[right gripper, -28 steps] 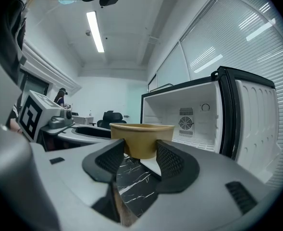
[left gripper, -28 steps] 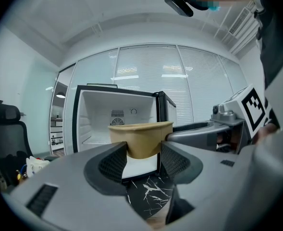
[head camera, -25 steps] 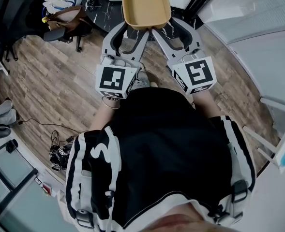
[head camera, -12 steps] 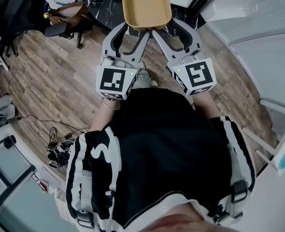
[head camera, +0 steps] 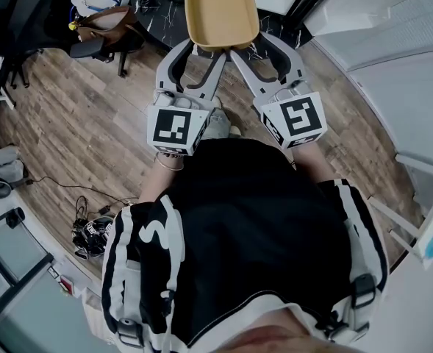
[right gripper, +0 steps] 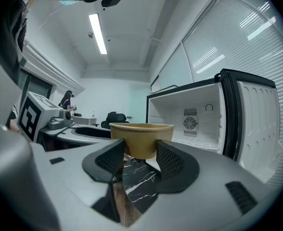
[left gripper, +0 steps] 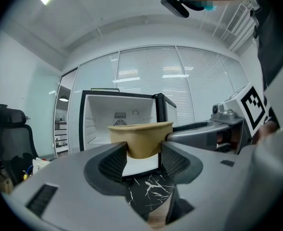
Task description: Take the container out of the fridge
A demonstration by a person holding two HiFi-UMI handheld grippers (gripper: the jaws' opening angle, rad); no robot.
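Fingers (left gripper: 113, 161) of the left gripper (head camera: 207, 48) close on the container (head camera: 222, 9), one on each side of its lower wall. The fingers (right gripper: 171, 160) of the right gripper (head camera: 249, 43) clamp the same container in the same manner. The container is a tan, open-topped, rounded-rectangular tub, seen empty in the head view. It is held upright in the air between the two grippers, outside the fridge (left gripper: 127, 114) and in front of its open compartment. The fridge door (right gripper: 256, 124) stands swung open, showing a white interior with a small round vent on the back wall. Below the container lies a black marbled surface (left gripper: 148, 186). In the head view, the wooden floor (head camera: 76, 123) spreads beneath the grippers, and an office chair (head camera: 25, 13) stands at the upper left, well apart.
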